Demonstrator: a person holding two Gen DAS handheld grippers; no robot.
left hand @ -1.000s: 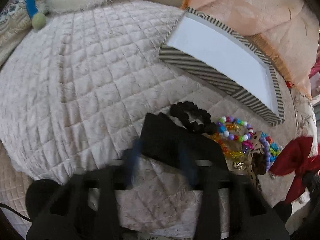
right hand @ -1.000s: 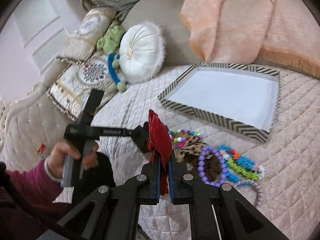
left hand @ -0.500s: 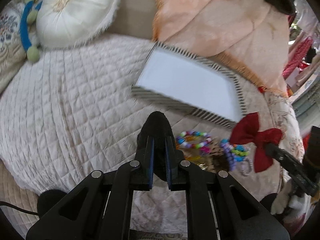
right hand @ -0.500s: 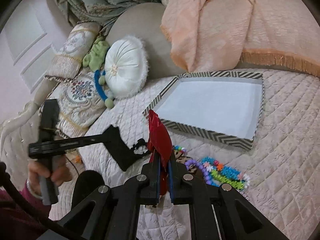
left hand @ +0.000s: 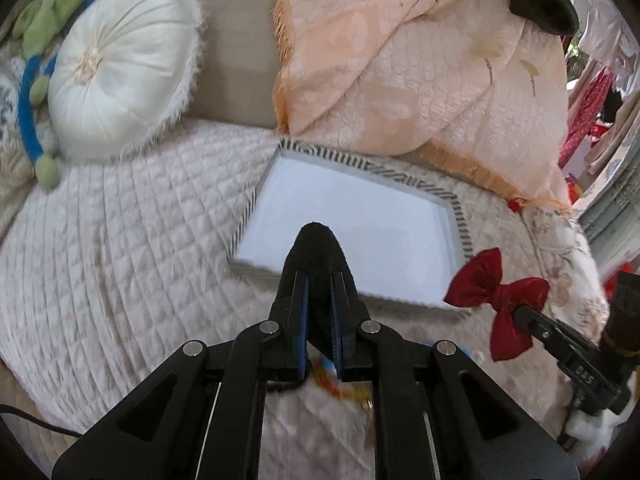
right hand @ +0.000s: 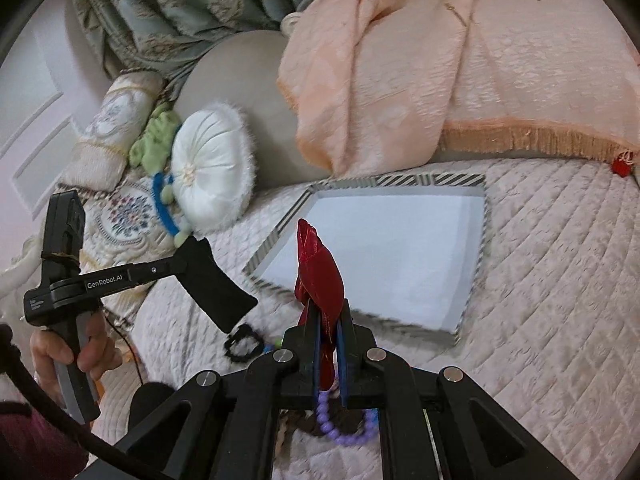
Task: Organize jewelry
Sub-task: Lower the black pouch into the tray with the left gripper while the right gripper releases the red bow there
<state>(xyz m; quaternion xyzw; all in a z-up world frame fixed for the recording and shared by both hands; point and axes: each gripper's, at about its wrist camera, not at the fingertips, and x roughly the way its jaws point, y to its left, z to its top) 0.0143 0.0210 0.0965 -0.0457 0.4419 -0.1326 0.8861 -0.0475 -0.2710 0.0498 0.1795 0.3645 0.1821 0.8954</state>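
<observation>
The left gripper [left hand: 319,316] is clamped on a black, velvety fabric piece [left hand: 316,256], flat and roughly rectangular when seen from the right wrist camera, which stands up past the fingertips in front of a shallow rectangular tray [left hand: 456,216]. The tray has a plain white floor and black-and-white striped walls, and it lies on a pale pink quilted bedspread [left hand: 120,248] stitched in small squares.

The right gripper [right hand: 328,332] is pinched tight on a glossy red satin bow [right hand: 318,268], held edge-on in its own camera and spread with both loops showing in the left wrist view, near the tray's right corner.

Low on the quilt, beneath the grippers, lie a ruffled black scrunchie [right hand: 242,342], a strand of round lilac beads [right hand: 340,428] and some blurred orange and blue beads [left hand: 340,384].

A round white pleated cushion [left hand: 120,68] with a fuzzy fringe sits at the far left, and a peach textured throw [left hand: 420,64] with an orange fringe is draped behind the tray. A person's hand [right hand: 76,352] grips the left tool's handle.
</observation>
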